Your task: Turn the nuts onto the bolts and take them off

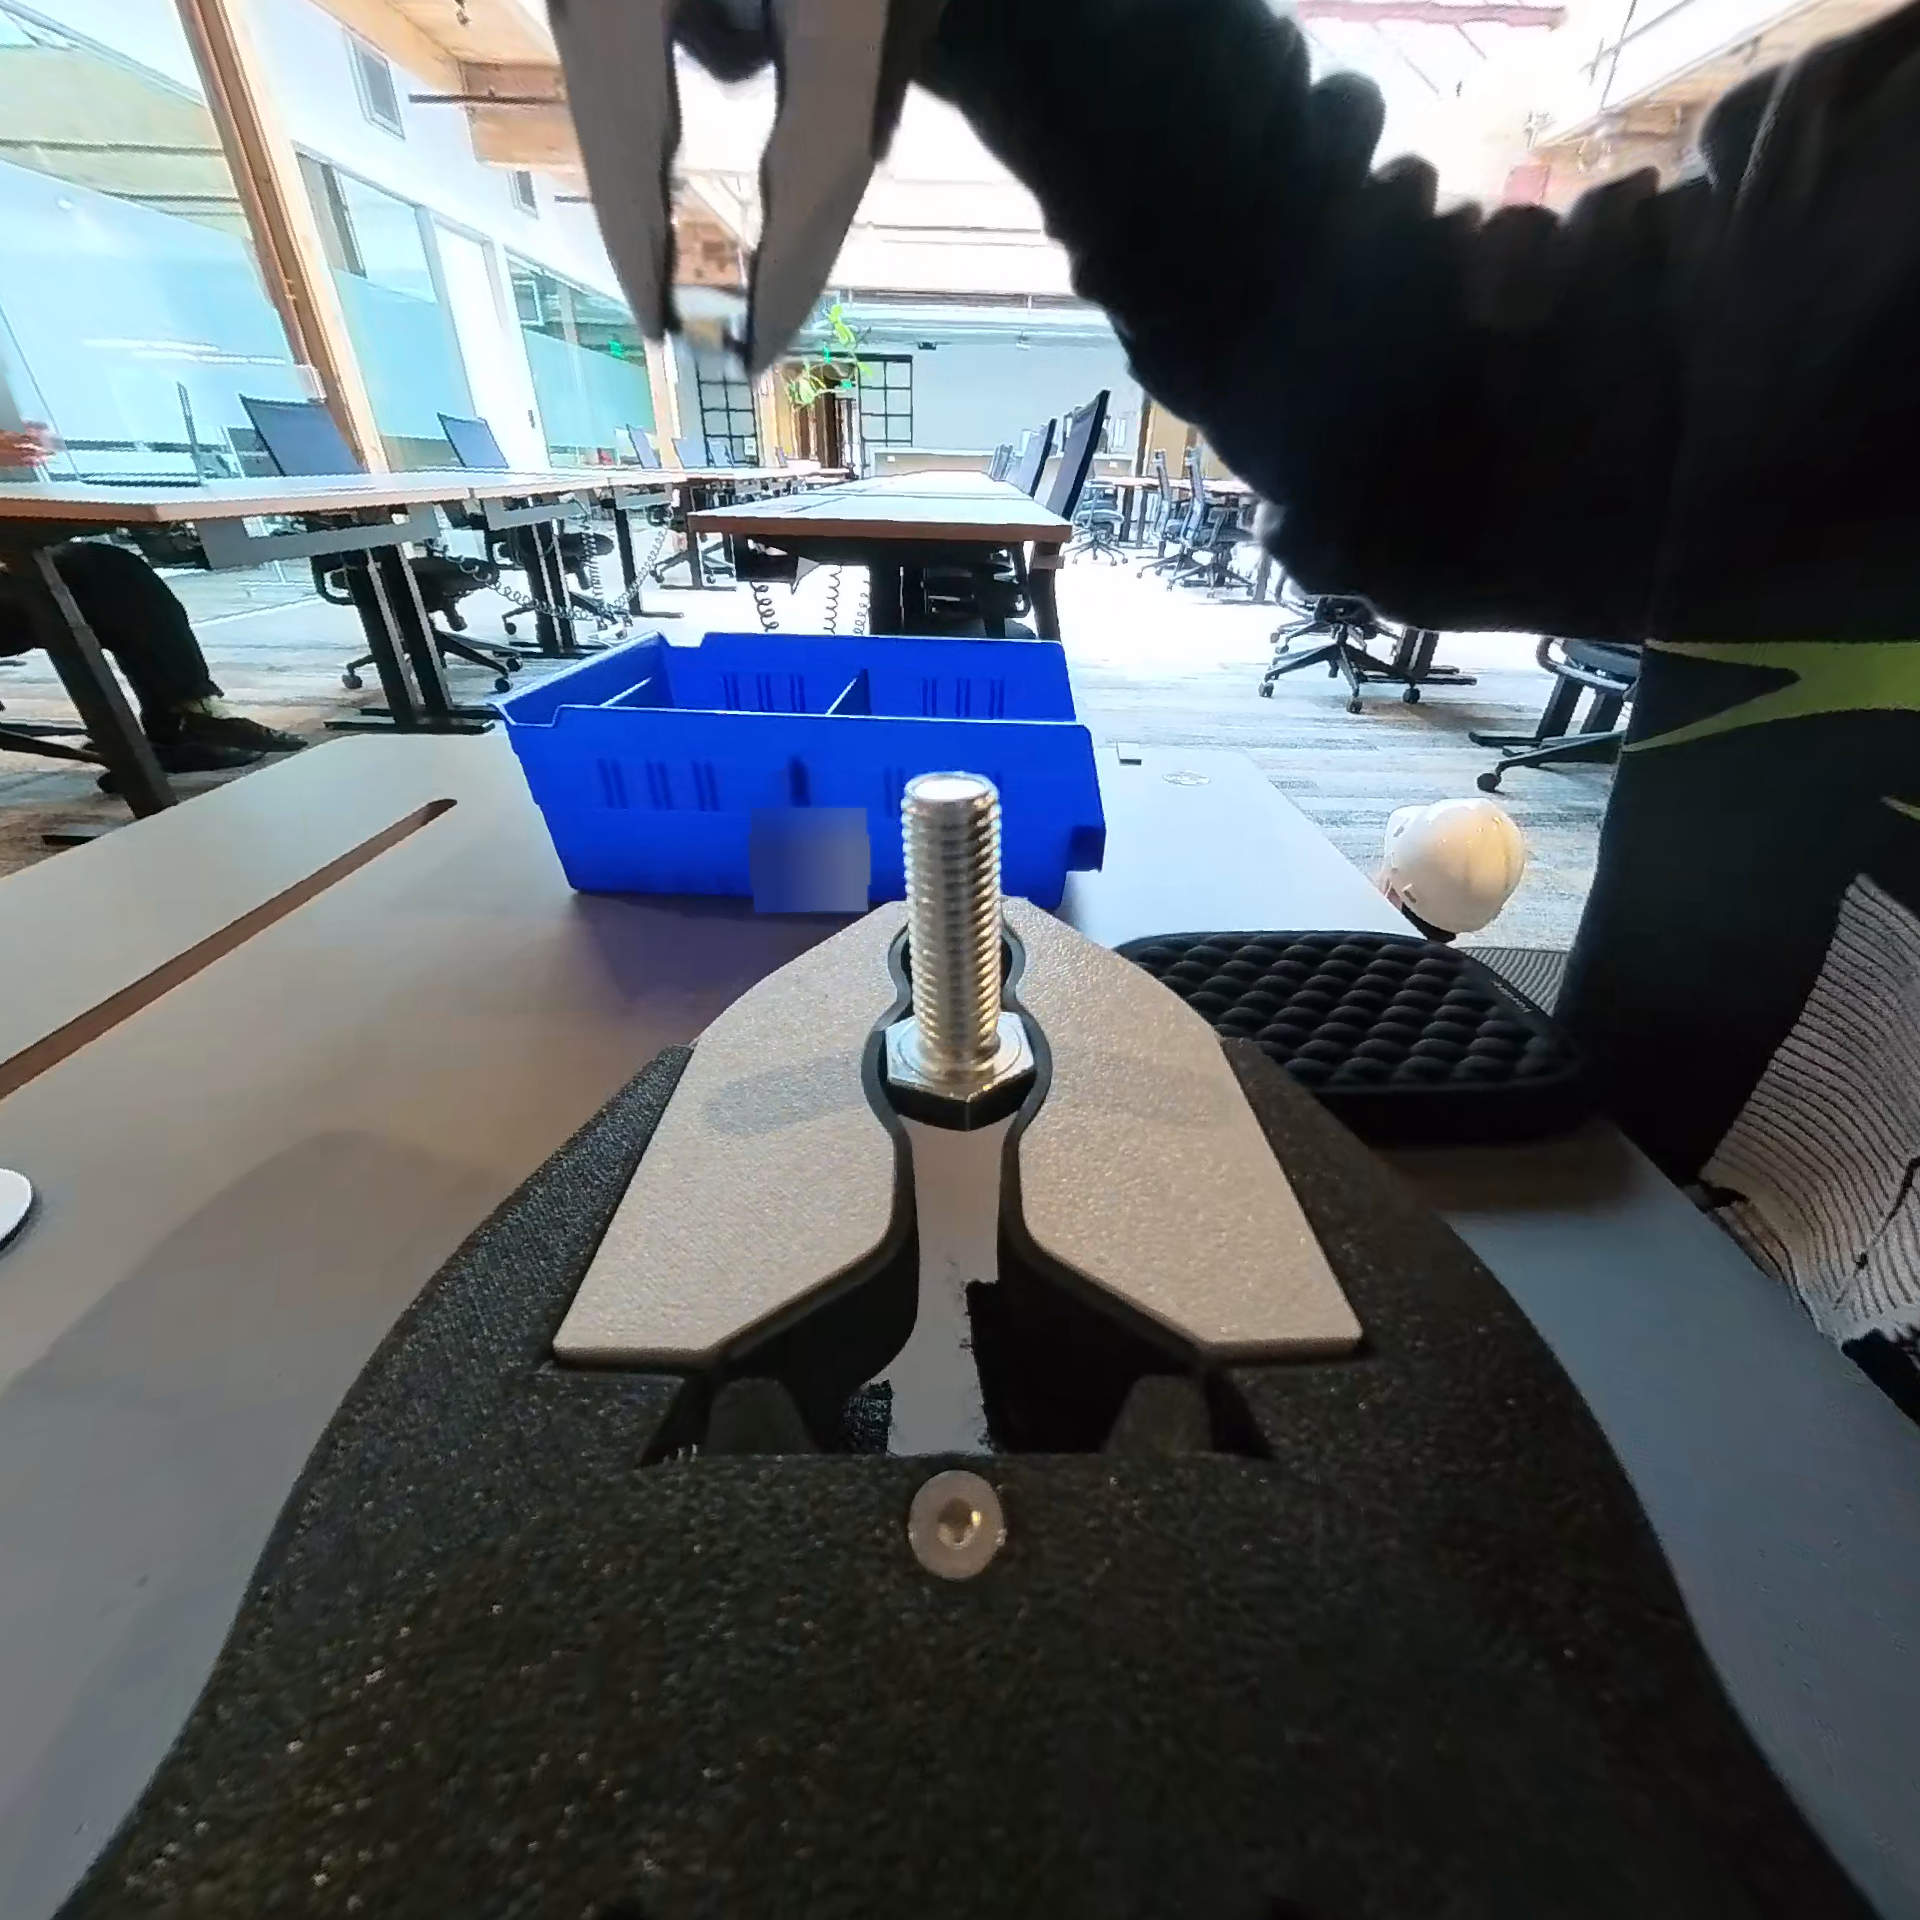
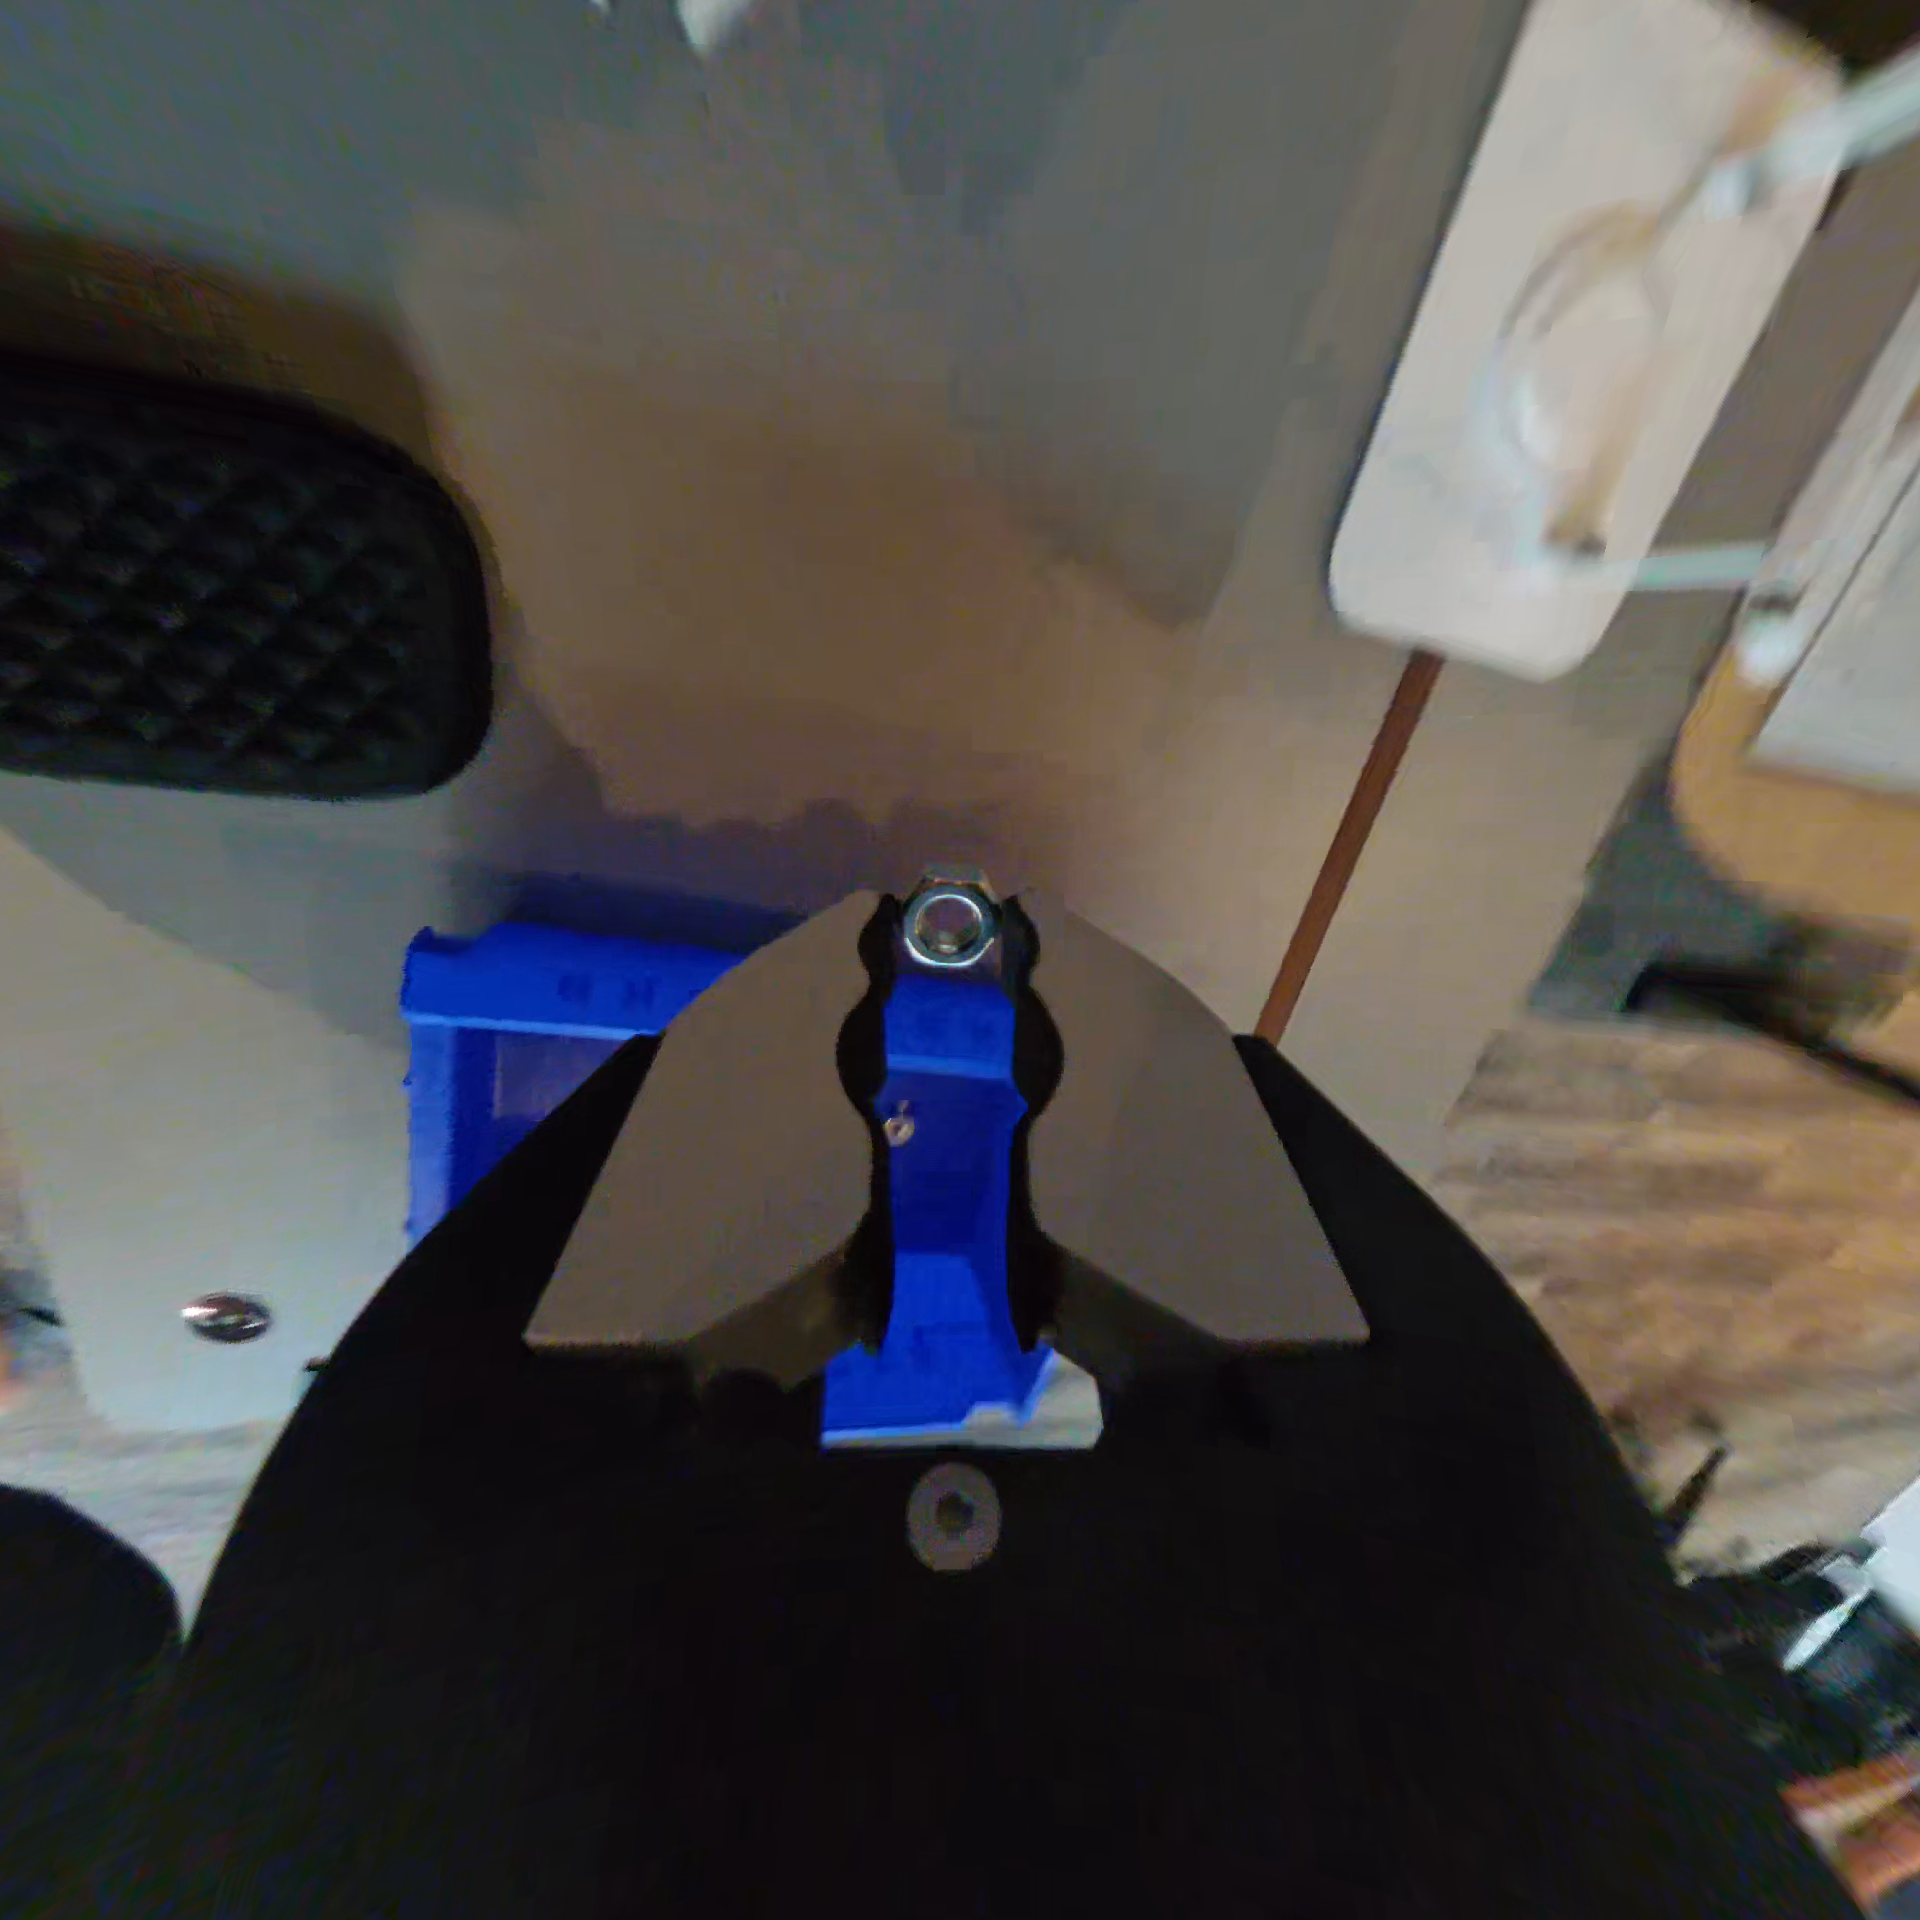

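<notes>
My left gripper (image 1: 954, 1049) is shut on a silver bolt (image 1: 951, 914). It grips the hex head, and the threaded shank stands upright above the fingers. My right gripper (image 2: 948, 914) is shut on a small silver nut (image 2: 948, 925) at its fingertips. It looks down on the table. In the left wrist view the right gripper (image 1: 707, 338) hangs high above the bolt and to its left, points down, and holds the nut (image 1: 712, 332), which is blurred. A black-gloved hand (image 1: 1351, 364) holds that gripper.
A blue divided bin (image 1: 831, 769) stands on the grey table (image 1: 312, 1039) behind the bolt; it also shows below my right gripper (image 2: 520, 997). A black textured pad (image 1: 1351, 1008) lies to the right. A white hard hat (image 1: 1455, 862) sits beyond the table edge. Across from one pair of fingers to the other is roughly 20 cm.
</notes>
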The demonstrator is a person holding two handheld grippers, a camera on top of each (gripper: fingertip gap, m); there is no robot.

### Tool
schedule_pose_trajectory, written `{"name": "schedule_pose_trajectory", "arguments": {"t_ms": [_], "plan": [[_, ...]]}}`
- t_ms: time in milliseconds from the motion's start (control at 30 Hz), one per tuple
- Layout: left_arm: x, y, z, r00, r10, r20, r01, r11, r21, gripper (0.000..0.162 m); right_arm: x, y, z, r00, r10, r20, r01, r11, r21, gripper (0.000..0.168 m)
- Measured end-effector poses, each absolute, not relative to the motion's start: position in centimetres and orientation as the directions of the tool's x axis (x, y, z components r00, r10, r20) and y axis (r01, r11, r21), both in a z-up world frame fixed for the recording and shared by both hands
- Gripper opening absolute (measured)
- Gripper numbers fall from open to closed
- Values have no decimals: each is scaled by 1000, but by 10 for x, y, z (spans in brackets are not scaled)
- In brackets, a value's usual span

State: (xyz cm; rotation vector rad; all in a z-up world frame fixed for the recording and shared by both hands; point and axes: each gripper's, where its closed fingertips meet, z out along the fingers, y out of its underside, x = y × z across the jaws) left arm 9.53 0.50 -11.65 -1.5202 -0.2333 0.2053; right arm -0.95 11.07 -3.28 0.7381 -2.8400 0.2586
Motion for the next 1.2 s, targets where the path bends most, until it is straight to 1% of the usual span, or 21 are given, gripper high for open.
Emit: {"name": "schedule_pose_trajectory", "arguments": {"t_ms": [133,267,433,600,733,1133,1200], "plan": [[96,7,-117,962,272,21,12,36,-999,11,-50,178,-57,-948,-242,207,-265,960,-93,18],[97,7,-117,963,267,23,13,39,-999,11,-86,232,-96,-987,-41,155,-53,996,-75,18],[97,7,-117,964,266,26,15,43,-999,11,-121,286,-155,-979,179,94,181,983,8,19],[97,7,-117,963,266,30,19,45,-999,11,-139,315,-198,-943,327,61,330,942,60,19],[96,6,-117,963,267,33,21,48,-999,11,-145,323,-216,-921,387,37,389,921,39,19],[97,5,-116,964,265,33,20,53,-998,11,-140,328,-231,-920,391,6,392,920,24,19],[97,5,-116,964,265,33,20,54,-998,11,-140,326,-229,-917,398,3,398,917,14,29]]}}
